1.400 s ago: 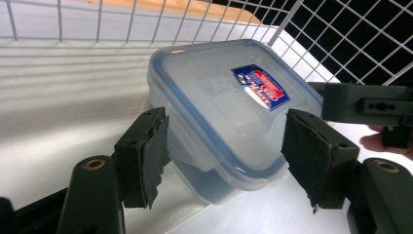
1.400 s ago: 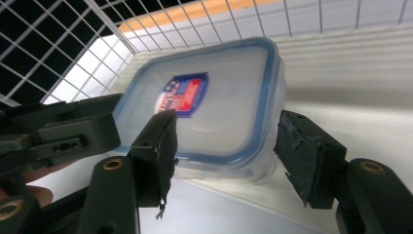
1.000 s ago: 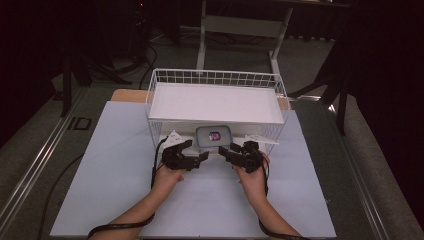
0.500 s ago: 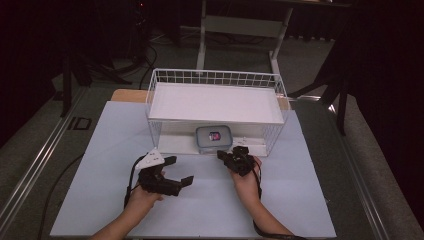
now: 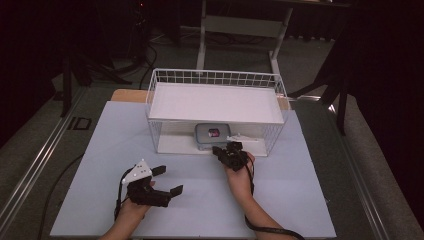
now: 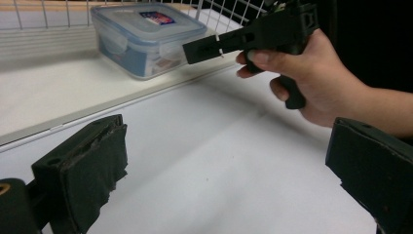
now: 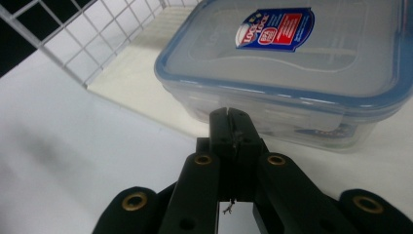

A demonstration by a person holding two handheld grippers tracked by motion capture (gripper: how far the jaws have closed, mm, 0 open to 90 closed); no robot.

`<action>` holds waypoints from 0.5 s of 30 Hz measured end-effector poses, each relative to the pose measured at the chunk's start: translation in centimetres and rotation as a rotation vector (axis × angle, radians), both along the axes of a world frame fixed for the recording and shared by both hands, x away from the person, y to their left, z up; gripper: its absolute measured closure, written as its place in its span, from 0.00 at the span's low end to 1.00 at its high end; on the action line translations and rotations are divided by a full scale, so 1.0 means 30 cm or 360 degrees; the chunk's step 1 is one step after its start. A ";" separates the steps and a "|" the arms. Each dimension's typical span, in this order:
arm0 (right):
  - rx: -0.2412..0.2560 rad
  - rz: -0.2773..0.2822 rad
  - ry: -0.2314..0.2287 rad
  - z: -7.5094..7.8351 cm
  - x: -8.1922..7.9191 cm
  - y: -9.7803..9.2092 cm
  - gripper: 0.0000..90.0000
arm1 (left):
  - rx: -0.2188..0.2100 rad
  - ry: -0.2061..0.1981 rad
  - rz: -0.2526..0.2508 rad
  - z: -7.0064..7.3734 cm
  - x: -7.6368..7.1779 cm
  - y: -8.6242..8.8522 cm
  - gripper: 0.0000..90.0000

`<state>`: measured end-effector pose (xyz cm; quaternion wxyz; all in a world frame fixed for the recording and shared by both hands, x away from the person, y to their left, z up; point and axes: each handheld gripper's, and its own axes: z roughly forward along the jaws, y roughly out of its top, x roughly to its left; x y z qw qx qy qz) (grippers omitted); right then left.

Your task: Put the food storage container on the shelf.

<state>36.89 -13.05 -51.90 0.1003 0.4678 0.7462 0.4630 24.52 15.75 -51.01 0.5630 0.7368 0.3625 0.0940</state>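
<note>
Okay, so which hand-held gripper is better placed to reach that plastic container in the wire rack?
The right hand-held gripper: its shut jaws point at the container from just outside the wire rack. The left hand-held gripper is open but sits farther back on the table.

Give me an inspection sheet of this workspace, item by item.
Surface: white table top, bare apart from the rack and the hands.
Job's things: clear lidded food container with a blue seal and a label, on the lower shelf of the white wire rack.
Clutter: nothing seen.
Grippers: left tongs wide open above the table, holding nothing; right tongs shut, tips close to the container's near side; contact cannot be told.
Cables: one black cable trails from each gripper, along the wrist.
Surroundings: dark room, metal floor rails, black stands and a grey frame behind the table.
</note>
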 end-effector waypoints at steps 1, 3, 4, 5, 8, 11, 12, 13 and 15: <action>0.0007 -0.0008 -0.0001 0.001 0.005 0.002 1.00 | 0.0024 -0.0018 -0.0015 0.001 -0.002 -0.003 0.03; -0.0001 -0.0017 -0.0007 0.003 0.018 0.007 1.00 | 0.0060 -0.0069 -0.0039 0.000 -0.010 -0.010 0.03; -0.0006 -0.0025 -0.0015 0.003 0.025 0.009 1.00 | 0.0060 -0.0069 -0.0039 0.000 -0.010 -0.010 0.03; -0.0001 -0.0035 -0.0008 0.003 0.033 0.012 1.00 | 0.0083 -0.0081 -0.0048 -0.002 -0.015 -0.014 0.03; 0.0028 -0.0066 0.0017 -0.001 0.048 0.021 1.00 | 0.0053 -0.0075 -0.0039 -0.001 -0.016 -0.010 0.03; 0.0008 -0.0058 -0.0013 -0.011 0.066 0.031 1.00 | 0.0018 -0.0081 -0.0041 0.002 -0.015 -0.003 0.03; 0.0008 -0.0063 -0.0008 -0.012 0.071 0.035 1.00 | 0.0014 -0.0085 -0.0046 0.002 -0.015 -0.002 0.03; 0.0017 -0.0070 -0.0007 -0.012 0.077 0.039 1.00 | 0.0016 -0.0086 -0.0048 0.002 -0.014 -0.001 0.03; 0.0031 -0.0084 -0.0001 -0.011 0.088 0.048 1.00 | 0.0025 -0.0097 -0.0064 0.000 -0.010 -0.002 0.03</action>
